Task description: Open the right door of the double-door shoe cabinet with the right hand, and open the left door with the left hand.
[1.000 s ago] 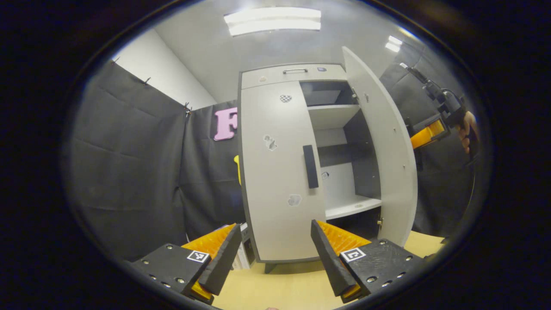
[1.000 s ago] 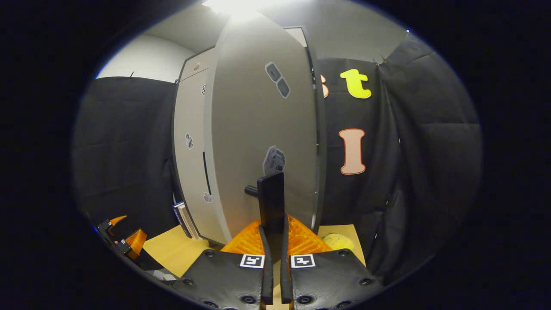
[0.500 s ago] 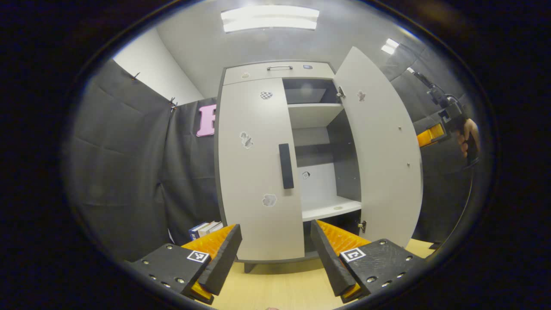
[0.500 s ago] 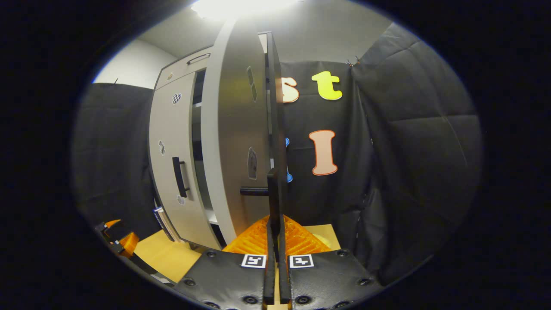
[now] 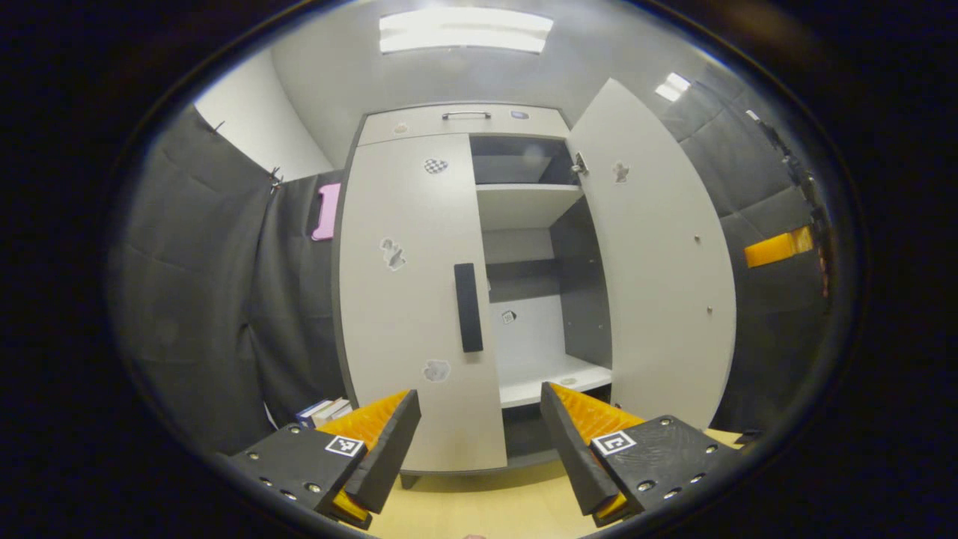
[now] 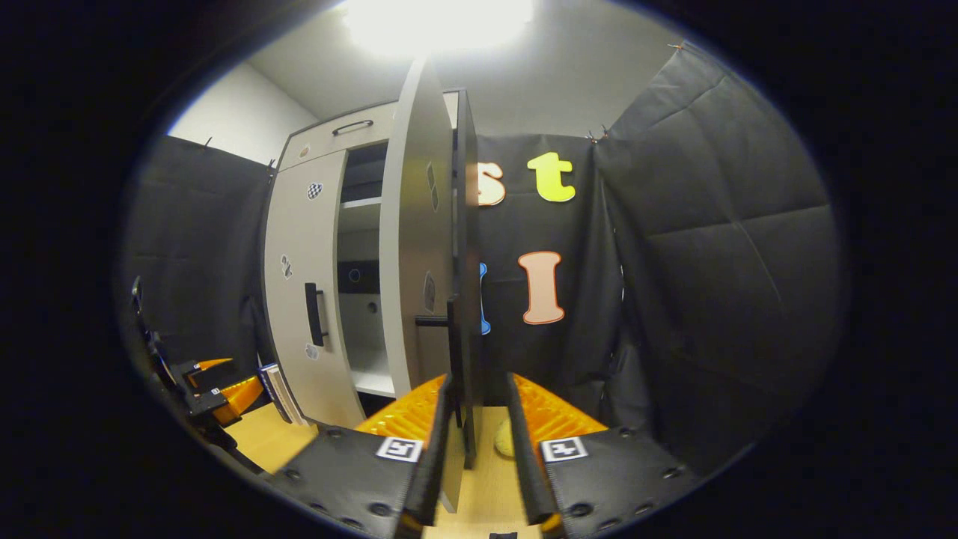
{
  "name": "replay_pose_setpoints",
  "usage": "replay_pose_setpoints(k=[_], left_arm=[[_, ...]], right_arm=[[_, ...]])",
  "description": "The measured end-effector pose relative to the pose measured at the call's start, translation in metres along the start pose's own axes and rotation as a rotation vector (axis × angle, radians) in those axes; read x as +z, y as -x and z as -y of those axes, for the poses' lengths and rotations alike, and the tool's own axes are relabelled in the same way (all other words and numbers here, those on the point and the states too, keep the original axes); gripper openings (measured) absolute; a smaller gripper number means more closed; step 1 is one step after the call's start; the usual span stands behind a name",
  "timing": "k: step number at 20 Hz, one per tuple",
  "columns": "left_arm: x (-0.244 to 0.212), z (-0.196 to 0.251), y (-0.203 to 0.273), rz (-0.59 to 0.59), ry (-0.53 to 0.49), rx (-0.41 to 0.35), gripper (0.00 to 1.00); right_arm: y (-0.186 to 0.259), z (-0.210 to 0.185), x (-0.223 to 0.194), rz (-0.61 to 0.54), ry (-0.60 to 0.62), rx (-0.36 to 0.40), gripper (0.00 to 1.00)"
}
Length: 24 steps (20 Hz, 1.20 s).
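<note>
Now the right gripper [image 6: 479,442] has parted its fingers around the right door's handle [image 6: 453,329], where half a second ago they were clamped on it. That right door [image 5: 658,262] stands swung wide from the shoe cabinet [image 5: 464,123], further than before. Facing the cabinet's closed left door [image 5: 412,299], the left gripper [image 5: 479,442] still hovers with fingers spread, short of the left handle [image 5: 468,307].

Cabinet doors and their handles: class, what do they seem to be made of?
The doors, left door and right door, look like matt grey laminated board: flat, even and seamless. The left handle looks like matt black plastic or coated metal; the pictures leave that open.
</note>
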<state>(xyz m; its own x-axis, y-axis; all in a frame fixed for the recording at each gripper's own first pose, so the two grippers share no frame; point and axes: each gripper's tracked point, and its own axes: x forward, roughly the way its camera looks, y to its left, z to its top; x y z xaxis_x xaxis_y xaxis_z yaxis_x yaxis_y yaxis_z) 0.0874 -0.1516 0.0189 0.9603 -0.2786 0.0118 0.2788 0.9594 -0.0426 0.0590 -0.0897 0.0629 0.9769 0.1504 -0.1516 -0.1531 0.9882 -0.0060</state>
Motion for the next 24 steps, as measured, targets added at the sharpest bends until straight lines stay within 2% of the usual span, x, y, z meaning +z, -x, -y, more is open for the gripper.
replay_pose_setpoints(k=[3, 10, 13, 14, 16, 24], left_arm=[[0.006, 0.006, -0.024, -0.003, 0.003, -0.041, 0.94], [0.022, 0.012, -0.077, -0.011, -0.037, -0.094, 0.94], [0.028, 0.002, -0.101, -0.010, -0.026, -0.076, 0.94], [0.028, 0.000, -0.108, -0.013, -0.018, -0.072, 0.94], [0.028, -0.007, -0.126, -0.019, -0.007, -0.066, 0.94], [0.030, -0.030, -0.188, -0.003, 0.012, -0.014, 0.94]], right_arm=[[0.015, 0.020, -0.009, 0.000, 0.008, -0.092, 0.95], [0.052, 0.057, -0.041, -0.047, -0.088, -0.223, 0.98], [0.062, 0.073, -0.057, -0.077, -0.121, -0.283, 0.96], [0.066, 0.080, -0.061, -0.090, -0.132, -0.305, 0.92], [0.075, 0.089, -0.070, -0.103, -0.154, -0.345, 0.98], [0.087, 0.109, -0.088, -0.140, -0.176, -0.458, 0.98]])
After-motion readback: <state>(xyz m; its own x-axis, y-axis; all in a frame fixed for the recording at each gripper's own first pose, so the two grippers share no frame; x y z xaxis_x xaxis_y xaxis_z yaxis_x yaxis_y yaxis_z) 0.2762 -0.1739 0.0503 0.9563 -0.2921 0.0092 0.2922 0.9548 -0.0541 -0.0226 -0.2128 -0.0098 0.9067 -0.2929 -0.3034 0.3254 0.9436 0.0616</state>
